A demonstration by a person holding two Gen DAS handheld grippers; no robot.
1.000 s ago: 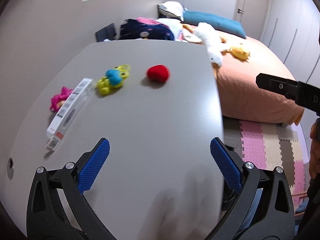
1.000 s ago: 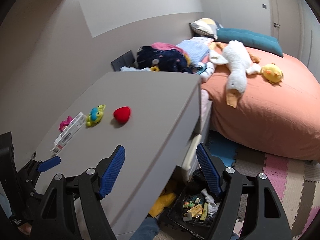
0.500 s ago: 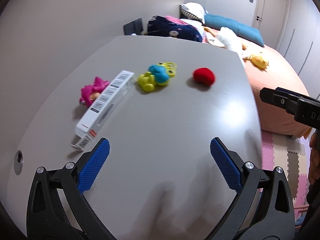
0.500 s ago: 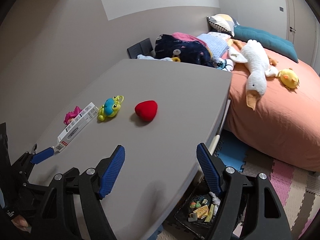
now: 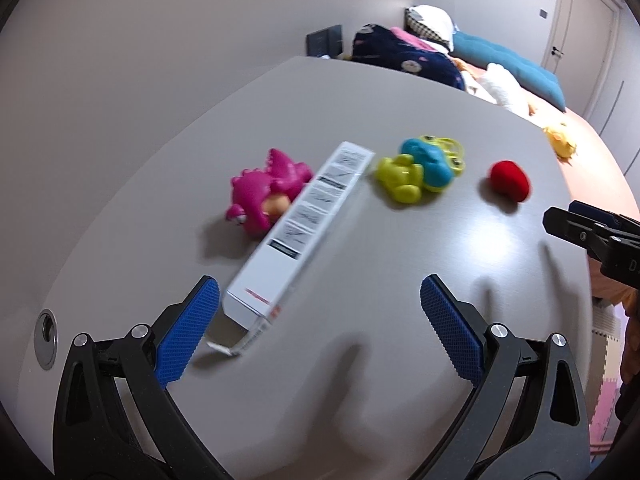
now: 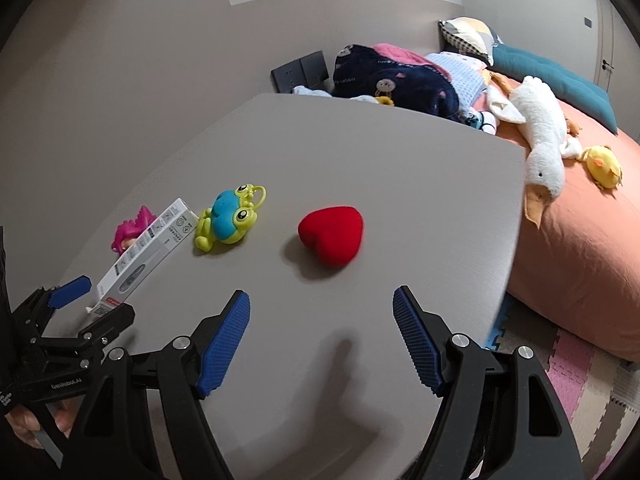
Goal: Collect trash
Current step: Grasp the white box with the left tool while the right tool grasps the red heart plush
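Both my jaws stand open and empty over the worktop [image 6: 360,152]: white box [image 5: 304,224] just ahead of my left gripper [image 5: 320,320], red heart [image 6: 332,234] ahead of my right gripper [image 6: 322,330].

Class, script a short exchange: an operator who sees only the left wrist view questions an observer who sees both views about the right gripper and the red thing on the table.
Operator: I see only a tip of the right gripper. Is it holding anything?
Observer: No. The right gripper is open and empty over the table.
Operator: What is that blurred red thing?
Observer: A red plush heart, lying just ahead of that gripper.
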